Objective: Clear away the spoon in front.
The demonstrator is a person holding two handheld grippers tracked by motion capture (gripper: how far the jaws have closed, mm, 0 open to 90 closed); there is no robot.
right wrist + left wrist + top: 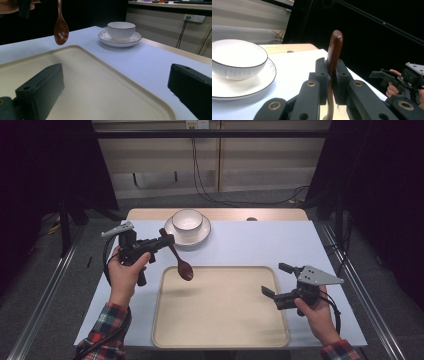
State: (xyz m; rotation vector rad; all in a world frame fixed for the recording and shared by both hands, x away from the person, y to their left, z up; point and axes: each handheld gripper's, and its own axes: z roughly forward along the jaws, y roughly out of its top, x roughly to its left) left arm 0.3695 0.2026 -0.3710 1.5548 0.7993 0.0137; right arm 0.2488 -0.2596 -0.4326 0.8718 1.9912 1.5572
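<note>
1. The left gripper (167, 240) is held in the air over the table's (250, 245) left side, just off the tray's (220, 340) far left corner. Its jaws point to the right, toward the bowl (187, 220) and saucer (197, 239).
2. The left hand (125, 267) wraps the gripper's handle from below. The forearm rises from the bottom edge in a plaid sleeve (102, 332), and the wrist is bent upward.
3. The left jaws are pressed together on the handle of a brown spoon (177, 257). In the left gripper view the handle (334, 57) stands between the two pads, and its tip pokes out above them.
4. The spoon hangs at a slant, bowl end down. That end hovers over the tray's far left corner, clear of the surface; the right gripper view shows it (61, 30) in the air above the tray rim.
5. The right gripper (277, 280) is held low at the tray's right edge, jaws pointing left over the tray. The right hand (312, 312) grips it from behind, with the forearm coming up from the bottom right.
6. The right jaws are spread wide and hold nothing. In the right gripper view they stand far apart, with the tray (105, 87) between them.
7. The bowl sits on the saucer at the far side of the table, just beyond the left gripper.
</note>
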